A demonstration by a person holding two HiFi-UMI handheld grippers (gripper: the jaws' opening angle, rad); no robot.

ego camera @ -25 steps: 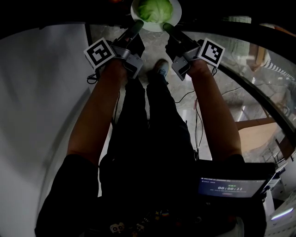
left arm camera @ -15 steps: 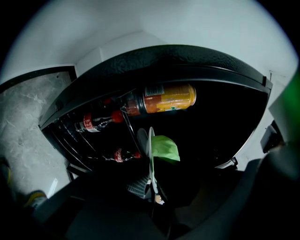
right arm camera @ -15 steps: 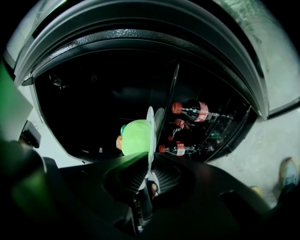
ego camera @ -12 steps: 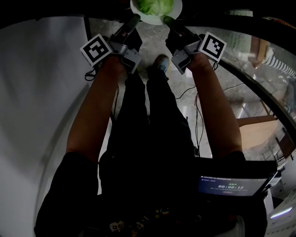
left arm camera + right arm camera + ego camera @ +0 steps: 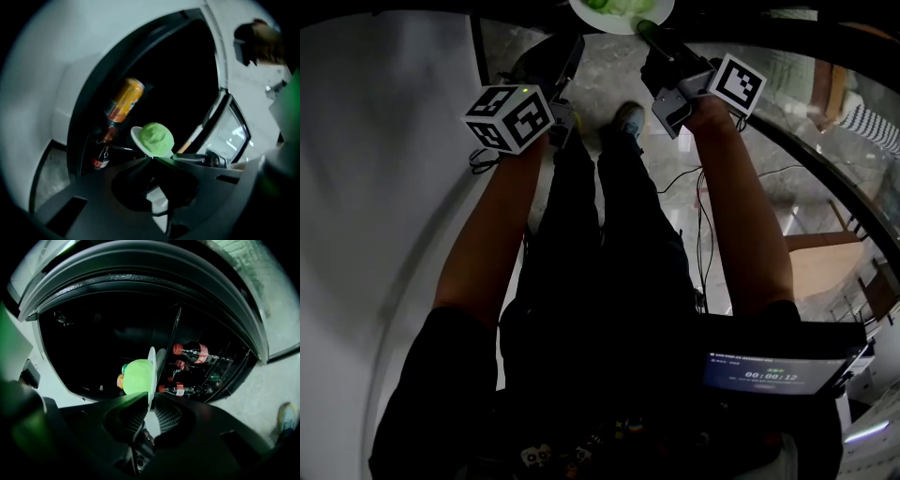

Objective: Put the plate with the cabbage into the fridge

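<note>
One white round plate (image 5: 151, 363) bearing a pale green cabbage (image 5: 136, 377), clenched edge-on at its rim by the right gripper (image 5: 149, 401), dark open fridge (image 5: 93, 333) straight ahead; left gripper (image 5: 152, 158) tips drawn together below the rim, hold unclear

Fridge (image 5: 140, 282) interior, dark: we see wire rack (image 5: 225, 365) carrying cola bottles (image 5: 193, 351); orange drink bottle (image 5: 123, 99) alongside. Below, we note marbled floor (image 5: 614, 70): shoe (image 5: 628, 120), thin cables (image 5: 684, 190) resting on it.
</note>
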